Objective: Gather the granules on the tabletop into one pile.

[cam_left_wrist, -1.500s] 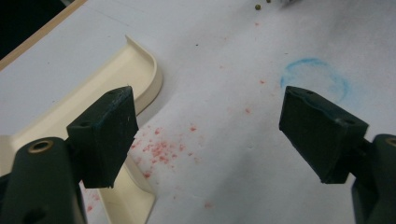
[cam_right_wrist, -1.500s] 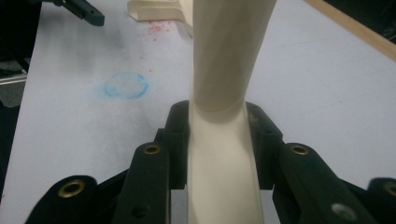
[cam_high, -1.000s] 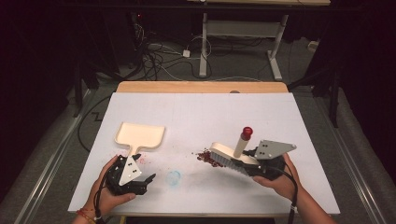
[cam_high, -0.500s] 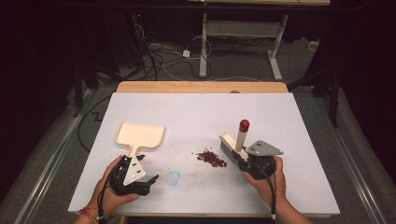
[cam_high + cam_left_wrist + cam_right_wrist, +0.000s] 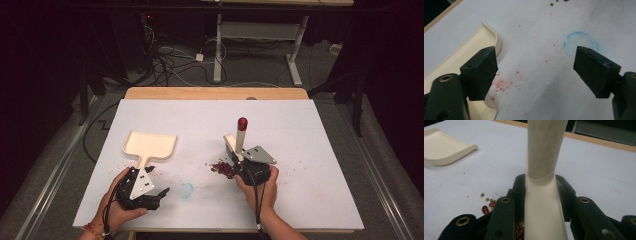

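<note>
Gripping the brush by its handle, the right gripper held it upright just beside the beans mid-bench — left gripper rested with jaws open, empty, beside the dustpan handle.

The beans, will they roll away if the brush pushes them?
Probably some will. The beans look small, smooth and loose, and strays already lie scattered on the flat table. They seem light, so the brush in the right gripper should move them easily.

Bright, evenly lit white table, dark surroundings; close foreground slightly soft.
</note>
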